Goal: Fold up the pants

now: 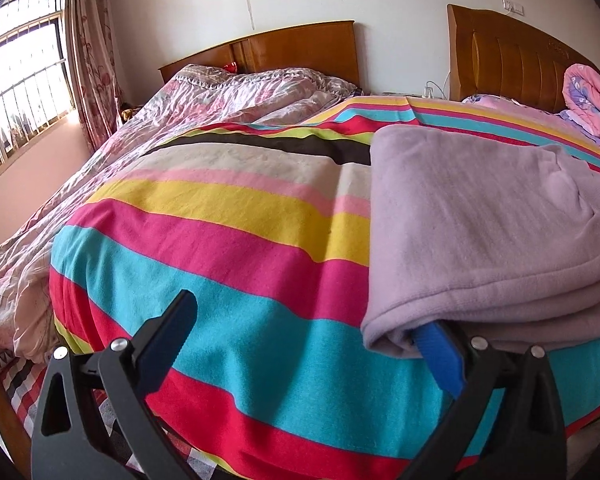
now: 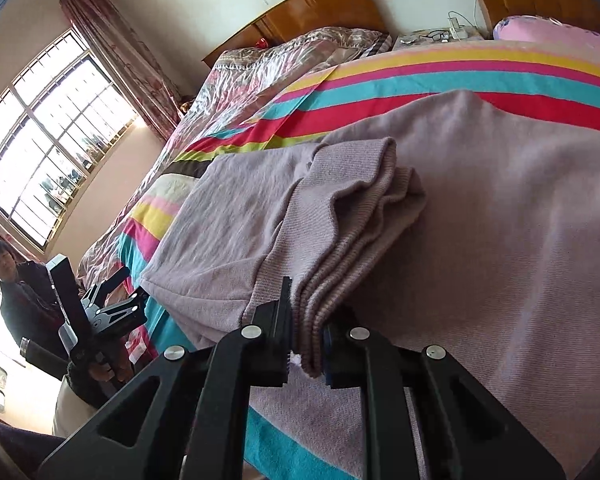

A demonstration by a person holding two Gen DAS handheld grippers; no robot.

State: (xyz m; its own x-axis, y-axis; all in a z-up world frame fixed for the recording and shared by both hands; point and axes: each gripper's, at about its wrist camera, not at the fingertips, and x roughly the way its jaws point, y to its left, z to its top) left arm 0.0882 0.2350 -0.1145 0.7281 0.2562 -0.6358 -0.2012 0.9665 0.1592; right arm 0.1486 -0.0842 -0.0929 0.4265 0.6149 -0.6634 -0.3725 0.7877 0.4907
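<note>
The right gripper (image 2: 306,336) is squeezed tight on the pants (image 2: 340,216). A thick stack of ribbed edges is pinched between its 2 black fingers (image 2: 278,320), near the front edge of the bed. A bit of blue pad is seen on the far finger.

The left gripper (image 1: 312,332) is spread wide and nothing is pinched in it. Its 2 fingers are far apart. 1 finger, with a blue pad (image 1: 440,354), is tucked just under the near corner of the pants (image 1: 480,224). The other finger (image 1: 168,332) is out over the striped blanket (image 1: 228,240), away from the cloth. In the right wrist view, this left gripper (image 2: 122,288) is seen at the left corner of the pants, held by a person in dark clothes (image 2: 24,292).

The pants are pale purple and soft. They are laid on the striped blanket (image 2: 420,76) and are folded over into layers. In the right wrist view, a rolled, bunched fold is seen in the middle of the cloth.

The blanket has stripes of blue, red, pink, yellow, white and black. Beside it, a pink flowery quilt (image 1: 204,108) is spread toward a wooden headboard (image 1: 300,48). A window (image 2: 52,132) with bars and a red curtain (image 2: 116,44) are seen on the left wall. A 2nd headboard (image 1: 512,52) and a rolled pink quilt (image 1: 588,96) are seen at the far right.
</note>
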